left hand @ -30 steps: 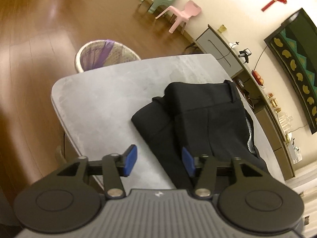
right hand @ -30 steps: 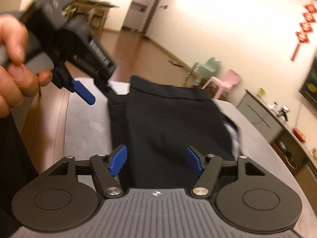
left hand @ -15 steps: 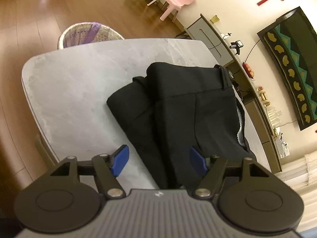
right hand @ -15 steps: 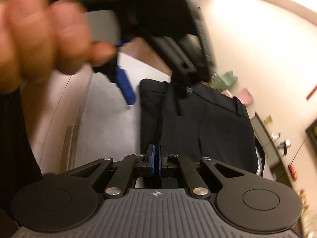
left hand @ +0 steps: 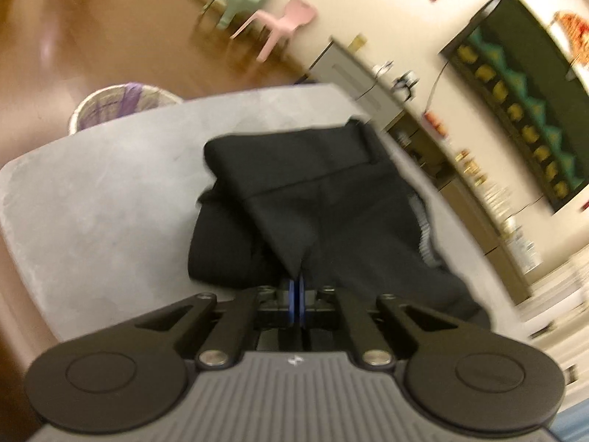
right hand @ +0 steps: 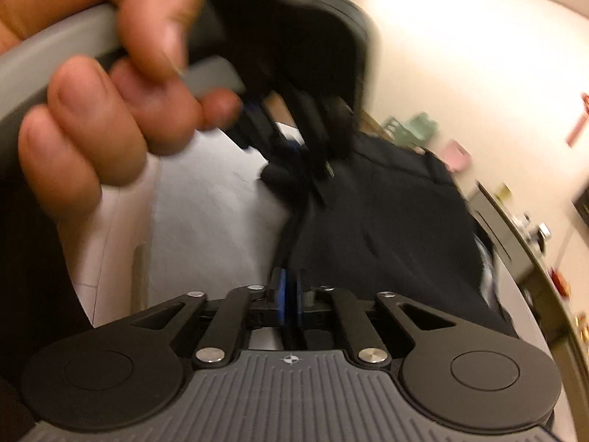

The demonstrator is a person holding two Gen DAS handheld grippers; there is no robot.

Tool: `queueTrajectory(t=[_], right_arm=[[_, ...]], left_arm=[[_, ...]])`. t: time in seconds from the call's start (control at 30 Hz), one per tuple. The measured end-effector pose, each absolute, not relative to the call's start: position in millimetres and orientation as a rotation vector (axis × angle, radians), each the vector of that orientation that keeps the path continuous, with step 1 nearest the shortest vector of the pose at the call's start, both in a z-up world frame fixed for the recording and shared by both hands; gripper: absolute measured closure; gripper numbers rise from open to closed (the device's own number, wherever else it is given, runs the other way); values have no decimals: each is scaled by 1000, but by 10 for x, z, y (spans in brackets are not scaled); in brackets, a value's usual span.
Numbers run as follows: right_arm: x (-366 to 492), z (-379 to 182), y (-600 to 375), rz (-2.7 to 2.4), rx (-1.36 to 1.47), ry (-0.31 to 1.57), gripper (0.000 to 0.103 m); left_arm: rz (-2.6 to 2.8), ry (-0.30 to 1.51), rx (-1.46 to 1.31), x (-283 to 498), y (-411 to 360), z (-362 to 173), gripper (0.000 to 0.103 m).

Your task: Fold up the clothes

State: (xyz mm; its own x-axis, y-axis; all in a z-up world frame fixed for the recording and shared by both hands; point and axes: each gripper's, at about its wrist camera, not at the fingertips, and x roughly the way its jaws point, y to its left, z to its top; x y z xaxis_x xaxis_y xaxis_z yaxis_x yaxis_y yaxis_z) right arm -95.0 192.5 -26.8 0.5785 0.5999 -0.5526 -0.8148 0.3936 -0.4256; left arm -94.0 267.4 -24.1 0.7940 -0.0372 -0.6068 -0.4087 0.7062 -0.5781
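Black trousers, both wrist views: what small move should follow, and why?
Probably lift both pinched edges together and carry them across toward the far end. The left gripper has just closed onto a fold of the black trousers; the right gripper, jaws slightly reopening, has cloth between them, on the grey table.

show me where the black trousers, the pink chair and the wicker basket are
black trousers (left hand: 331, 199), left wrist view, flat top layer
pink chair (left hand: 291, 18), left wrist view, its backrest
wicker basket (left hand: 121, 105), left wrist view, its rim
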Motion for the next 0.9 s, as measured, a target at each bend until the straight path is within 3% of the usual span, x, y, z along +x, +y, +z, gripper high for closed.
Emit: queueTrajectory(t=[0.03,0.07,0.1,0.27,0.43,0.67,0.77,0.9], right_arm=[[-954,-217,1799,897,-707,334,70],[-971,-168,1657,875,-690,330,54],[-997,-123,1492,849,-677,326,44],[-1262,-140,691,665,-704,341,26],[-1308,-232,146,499,-661,464,26],[-1282,-268,27,456,-656,473,27],[-1224,-346,-69,393,-723,496,46],[-948,-419,-477,254,-744,566,54]], left_arm=[[215,610,-780,-956,2681,-216,102],[204,590,-789,-970,2684,-194,102],[193,572,-795,-981,2682,-174,102],[95,446,-848,-1011,2644,-7,102],[-28,310,-918,-941,2601,165,102],[-112,190,-955,-773,2500,353,102],[-127,157,-959,-773,2474,391,102],[-120,120,-984,-833,2574,402,102]])
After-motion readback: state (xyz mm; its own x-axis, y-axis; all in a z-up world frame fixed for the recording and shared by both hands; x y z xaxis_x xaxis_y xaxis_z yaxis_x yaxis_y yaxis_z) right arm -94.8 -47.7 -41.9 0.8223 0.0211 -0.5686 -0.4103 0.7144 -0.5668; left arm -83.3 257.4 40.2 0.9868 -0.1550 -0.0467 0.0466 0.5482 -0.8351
